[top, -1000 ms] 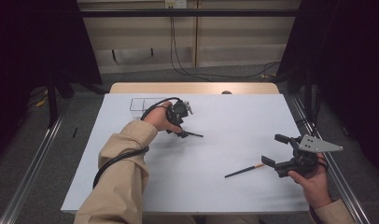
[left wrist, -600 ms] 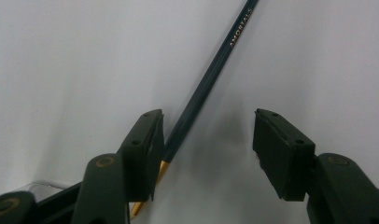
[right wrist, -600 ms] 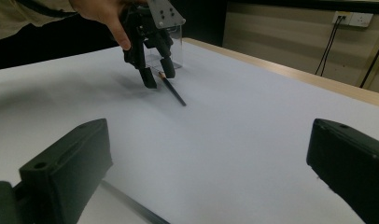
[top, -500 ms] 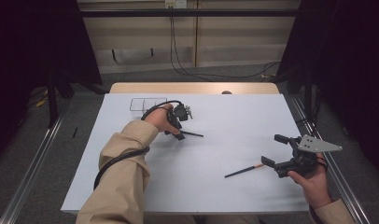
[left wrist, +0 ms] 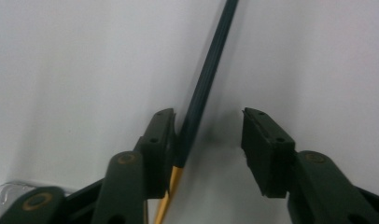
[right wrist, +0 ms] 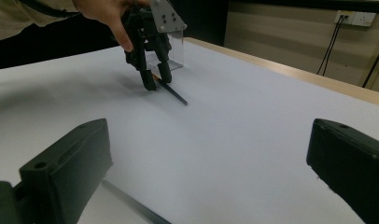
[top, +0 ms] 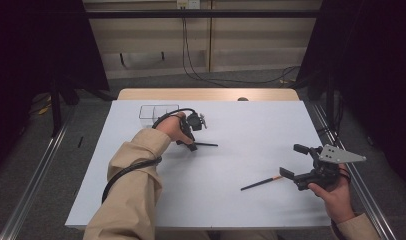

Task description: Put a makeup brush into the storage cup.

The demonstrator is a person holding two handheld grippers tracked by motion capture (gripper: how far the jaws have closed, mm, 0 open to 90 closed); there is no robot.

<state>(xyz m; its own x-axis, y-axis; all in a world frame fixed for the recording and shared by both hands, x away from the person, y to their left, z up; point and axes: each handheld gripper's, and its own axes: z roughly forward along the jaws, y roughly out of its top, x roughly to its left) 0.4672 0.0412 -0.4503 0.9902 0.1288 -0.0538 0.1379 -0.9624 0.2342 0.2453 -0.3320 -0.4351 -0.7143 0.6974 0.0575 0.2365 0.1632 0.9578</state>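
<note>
Pencil number one (top: 260, 183) is the closest thing to me, lying flat on the white table sheet (top: 241, 150) just left of my right gripper (top: 293, 162). Its orange end points at the lower jaw and sits just beside it, but I can't tell if they actually touch. The dark tip angles away toward my side of the table. That pencil is outside the jaws, not between them. In the right gripper view it slips in low beside the left jaw as a thin dark line. The right gripper's jaws are spread wide with nothing in them, and my right hand (top: 333, 195) holds it near the right edge of the table.

Farther out, my left gripper (left wrist: 207, 140) is tipped down onto the sheet over pencil number two (left wrist: 204, 84). This one does lie between the jaws, but way off centre. In the left gripper view the dark shaft runs right along the inner face of the left jaw, touching or as good as touching it, while a clear gap of white sheet separates it from the right jaw. So the jaws are apart, straddling the pencil, not pinching it. The orange end is down near the base of the jaws and the dark shaft stretches out past the tips.

Past my left hand (top: 172, 129) a small clear box (top: 156, 112) stands on the sheet toward the far left.
</note>
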